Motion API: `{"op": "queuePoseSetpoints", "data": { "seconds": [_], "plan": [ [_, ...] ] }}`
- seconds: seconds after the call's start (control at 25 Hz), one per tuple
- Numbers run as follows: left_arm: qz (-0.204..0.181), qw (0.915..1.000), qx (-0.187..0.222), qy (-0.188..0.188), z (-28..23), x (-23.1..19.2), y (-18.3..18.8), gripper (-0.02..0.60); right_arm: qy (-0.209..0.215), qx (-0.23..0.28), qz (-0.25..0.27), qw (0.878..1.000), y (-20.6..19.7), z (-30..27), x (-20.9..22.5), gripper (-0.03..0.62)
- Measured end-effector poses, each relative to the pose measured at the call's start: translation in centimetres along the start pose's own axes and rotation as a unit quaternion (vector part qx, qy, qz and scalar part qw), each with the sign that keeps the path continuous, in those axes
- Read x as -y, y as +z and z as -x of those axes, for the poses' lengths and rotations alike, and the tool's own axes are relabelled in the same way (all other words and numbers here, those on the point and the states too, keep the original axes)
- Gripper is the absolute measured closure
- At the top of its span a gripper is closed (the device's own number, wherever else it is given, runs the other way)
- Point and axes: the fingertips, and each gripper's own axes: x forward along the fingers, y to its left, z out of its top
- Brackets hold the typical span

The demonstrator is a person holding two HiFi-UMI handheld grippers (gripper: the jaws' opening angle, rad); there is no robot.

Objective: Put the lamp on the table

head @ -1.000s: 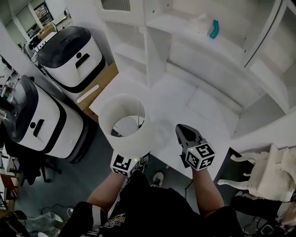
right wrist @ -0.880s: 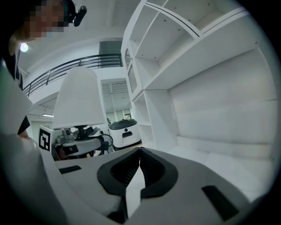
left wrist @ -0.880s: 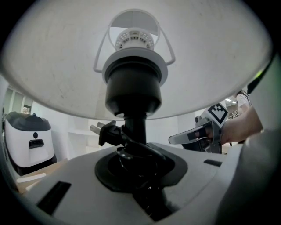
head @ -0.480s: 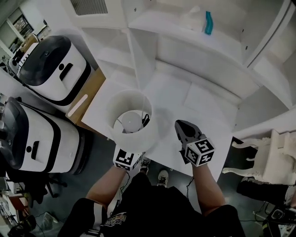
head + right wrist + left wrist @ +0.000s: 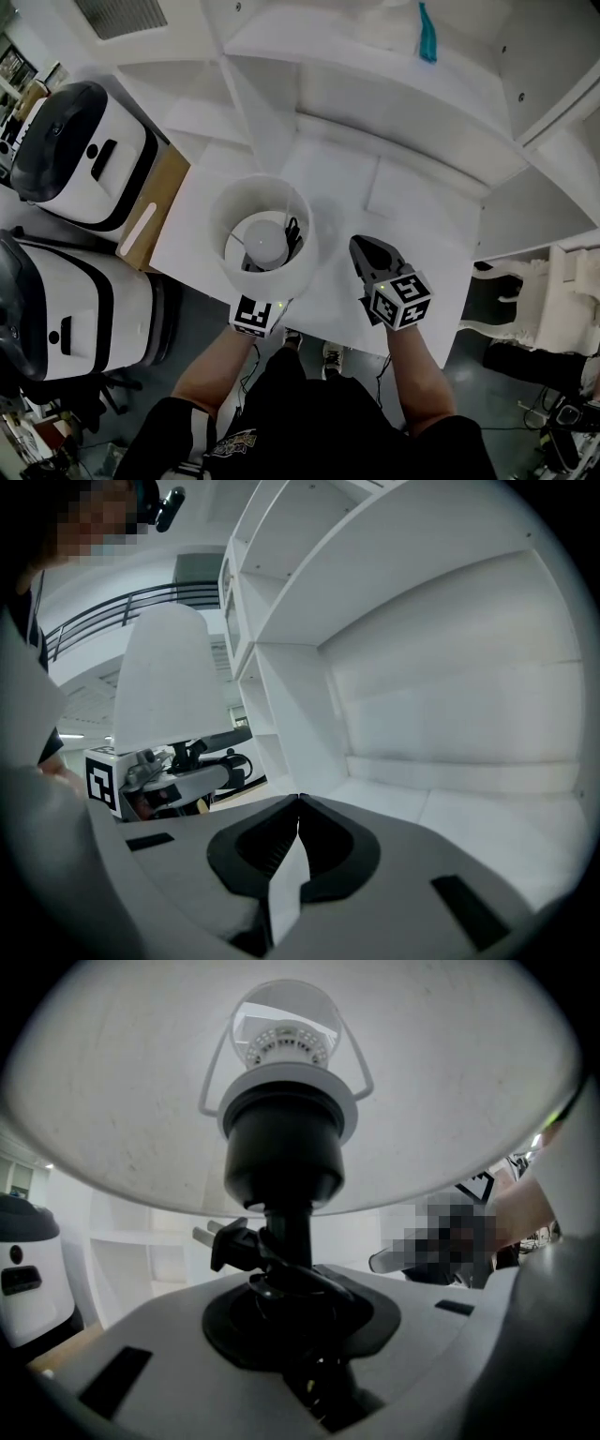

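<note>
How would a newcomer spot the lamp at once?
Start at the white table under the shelves. At its front left edge, the left gripper grips the lamp by its black stem. It alone has a round white shade, open on top, with a bulb inside.

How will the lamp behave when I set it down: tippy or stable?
The lamp is probably top-heavy: a wide shade on a thin stem clamped in the left gripper, so it may tip. Its loose plug could swing or snag. Base not visible.
</note>
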Motion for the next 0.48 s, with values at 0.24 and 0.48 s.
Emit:
{"op": "queuePoseSetpoints", "data": {
  "seconds": [0.24, 0.48],
  "plan": [
    [0.003, 0.9999, 0.000, -0.015, -3.3, -1.9, -1.6, 0.485, -0.018, -0.011, -0.009, 1.000, -1.1, -2.3, 1.9, 0.569],
    [0.003, 0.9996, -0.001, -0.027, -5.8, -3.8, -3.2, 0.485, -0.043, -0.011, -0.025, 0.999, -1.6, -4.0, 3.5, 0.568]
  ]
}}
